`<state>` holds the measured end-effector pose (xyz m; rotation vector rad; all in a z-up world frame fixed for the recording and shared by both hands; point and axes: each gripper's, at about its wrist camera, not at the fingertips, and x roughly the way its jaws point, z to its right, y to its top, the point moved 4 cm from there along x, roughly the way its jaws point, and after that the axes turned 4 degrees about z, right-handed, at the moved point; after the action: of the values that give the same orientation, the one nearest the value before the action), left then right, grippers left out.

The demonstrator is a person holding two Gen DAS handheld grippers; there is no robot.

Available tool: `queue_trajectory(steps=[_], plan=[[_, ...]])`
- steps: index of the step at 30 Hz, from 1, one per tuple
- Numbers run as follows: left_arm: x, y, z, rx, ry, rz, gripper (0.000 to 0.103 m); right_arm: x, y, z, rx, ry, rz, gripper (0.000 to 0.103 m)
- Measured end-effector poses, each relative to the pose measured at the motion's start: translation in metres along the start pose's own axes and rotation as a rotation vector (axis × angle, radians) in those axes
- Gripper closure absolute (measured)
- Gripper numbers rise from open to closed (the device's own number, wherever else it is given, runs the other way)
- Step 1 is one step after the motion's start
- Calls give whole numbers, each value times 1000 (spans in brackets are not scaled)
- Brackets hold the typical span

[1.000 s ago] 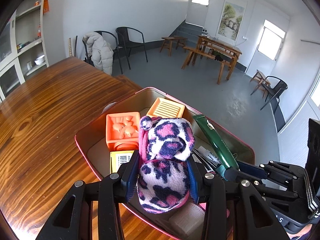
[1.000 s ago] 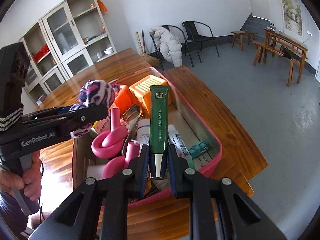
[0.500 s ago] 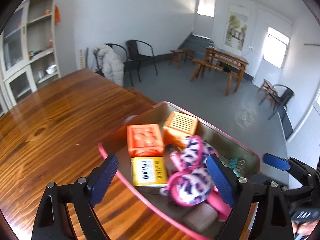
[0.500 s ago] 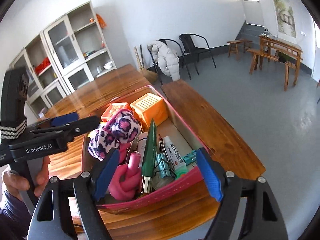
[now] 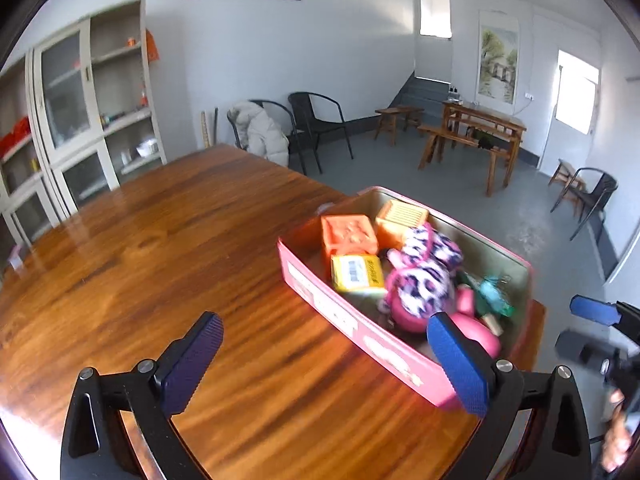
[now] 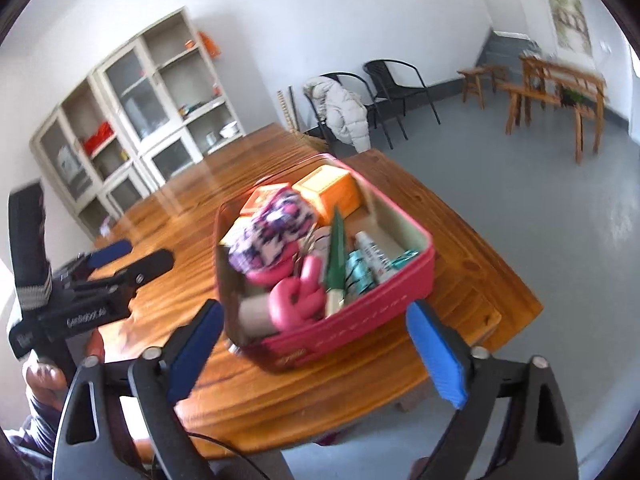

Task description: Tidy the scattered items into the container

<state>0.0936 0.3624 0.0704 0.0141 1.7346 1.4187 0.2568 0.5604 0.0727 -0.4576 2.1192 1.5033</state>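
Note:
A pink box (image 5: 360,334) stands near the wooden table's corner. In it lie a pink-and-purple spotted plush (image 5: 424,280), orange blocks (image 5: 348,234), a yellow packet (image 5: 356,272) and teal clips (image 5: 492,292). The right wrist view shows the box (image 6: 360,312), the plush (image 6: 272,228), a green tube (image 6: 336,252) and a pink knotted piece (image 6: 300,296). My left gripper (image 5: 322,332) hangs short of the box, jaws opening wide, nothing between them. My right gripper (image 6: 314,312) is drawn back too, jaws opening, empty.
The wooden table (image 5: 140,260) stretches bare to the left of the box; its edge runs just right of the box. A hand (image 6: 44,376) holds the left gripper's handle. Black chairs (image 5: 316,128) and a glass-door cabinet (image 5: 80,120) stand far behind.
Both grippers went from shut to wide open, letting go of the plush and the green tube. Both pulled back from the box, and the two things now lie inside it.

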Motion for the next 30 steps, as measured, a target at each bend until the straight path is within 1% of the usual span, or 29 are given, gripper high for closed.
queue_trajectory(steps=[1,3,5,9,15,19,25,30], plan=[[-3,-3,2,-12,-20,-8,0,-6,-2,-10,-40,-9,9,1],[-10,-6,6,-32,-42,-12,0,-13,-4,-22,-92,-27,19,1],[-17,-7,10,-39,-43,-4,0,-21,-6,-31,-132,-55,23,1],[-30,-5,16,-37,-30,25,0,-31,-9,-38,-178,-86,37,1],[-36,-5,25,-38,-30,40,0,-31,-14,-36,-188,-142,43,1],[-36,-6,27,-45,-32,43,0,-30,-18,-36,-177,-135,42,1],[-32,-5,28,-23,4,46,0,-27,-18,-33,-172,-146,51,1],[-27,-4,33,-11,-10,39,0,-21,-17,-28,-156,-146,39,1]])
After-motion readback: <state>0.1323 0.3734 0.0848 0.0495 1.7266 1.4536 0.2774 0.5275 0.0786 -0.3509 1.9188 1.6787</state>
